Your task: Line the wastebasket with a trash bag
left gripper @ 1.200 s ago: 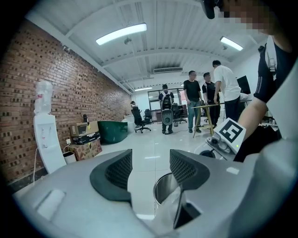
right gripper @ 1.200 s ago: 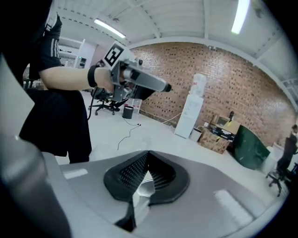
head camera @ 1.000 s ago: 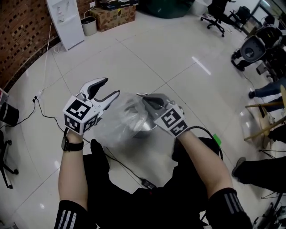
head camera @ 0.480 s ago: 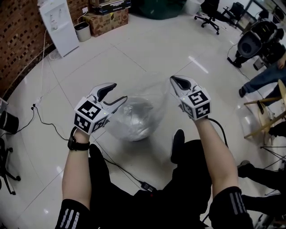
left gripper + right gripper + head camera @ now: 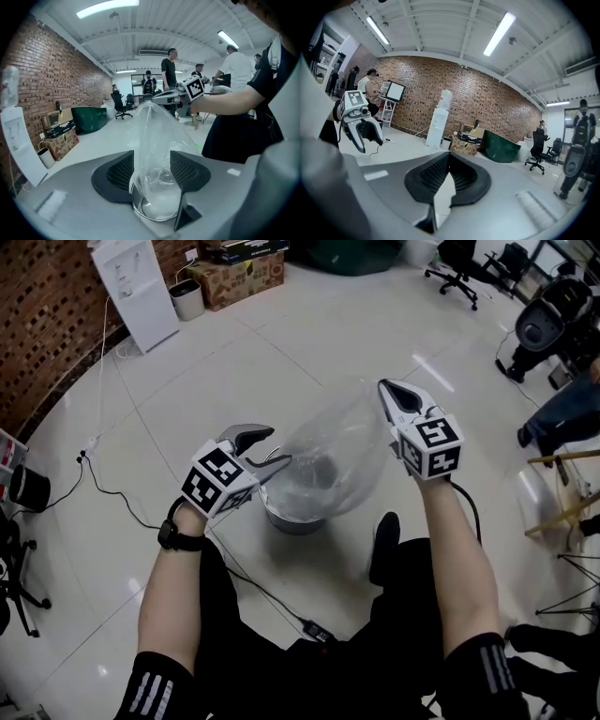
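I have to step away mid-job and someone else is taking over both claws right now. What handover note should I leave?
Right claw: shut on the top edge of the clear trash bag, holding it up.
Left claw: open, with a jaw on either side of the bag's lower part, not gripping.
Wastebasket: on the floor right under the bag, whose bottom appears to hang into its mouth.
Done: bag is brought over the basket.
Left: spread the bag's mouth, push it down and fold its edge over the rim.
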